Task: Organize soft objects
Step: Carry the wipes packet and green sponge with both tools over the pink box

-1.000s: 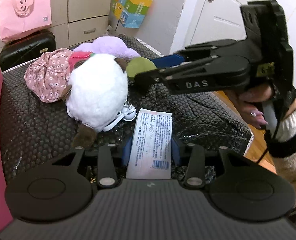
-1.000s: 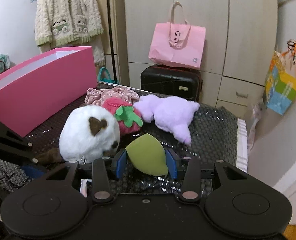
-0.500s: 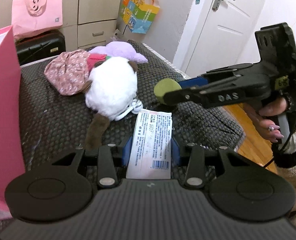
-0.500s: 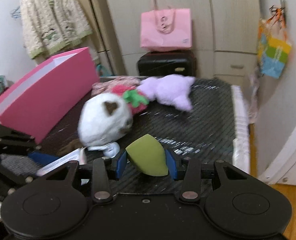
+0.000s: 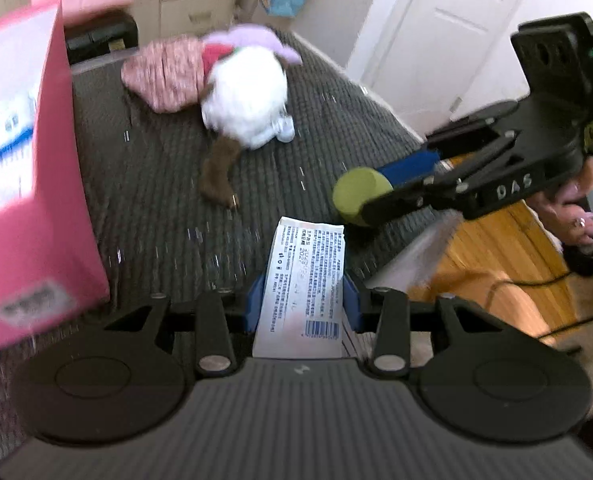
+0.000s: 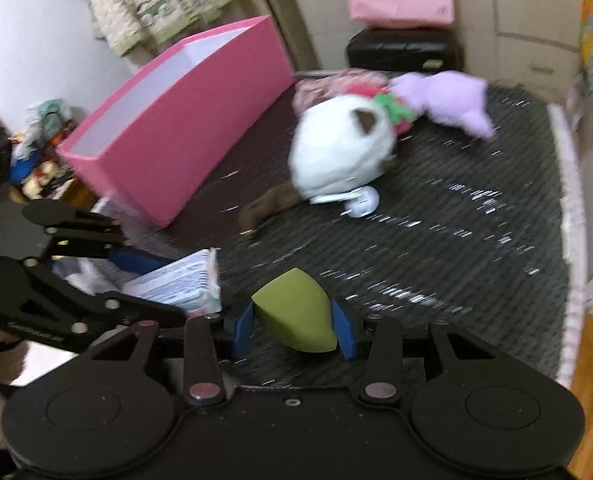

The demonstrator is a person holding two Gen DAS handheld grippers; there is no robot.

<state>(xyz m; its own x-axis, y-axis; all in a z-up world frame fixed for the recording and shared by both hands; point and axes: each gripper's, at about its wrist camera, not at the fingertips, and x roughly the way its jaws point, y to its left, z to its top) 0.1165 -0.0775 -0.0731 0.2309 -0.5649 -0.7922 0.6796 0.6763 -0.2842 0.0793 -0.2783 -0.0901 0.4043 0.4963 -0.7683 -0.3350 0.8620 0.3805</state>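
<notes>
Left gripper (image 5: pixel 301 304): fingers clamp a white tissue pack (image 5: pixel 304 280), long axis running straight out along the fingers. Right gripper (image 6: pixel 292 330): fingers pinch an olive-green makeup sponge (image 6: pixel 294 314), pointed end toward the upper left of the frame. Both items are lifted clear of the dark bubble-textured surface (image 6: pixel 456 260).

Likely target, the open pink box (image 6: pixel 176 120), lies upper left in the right wrist view and fills the left edge of the left wrist view; the left gripper looks nearer to it.

The right wrist view shows the box's open top; the left shows only its side wall. White plush (image 5: pixel 248 96), purple plush (image 6: pixel 448 96) and floral cloth (image 5: pixel 164 72) wait further back.
</notes>
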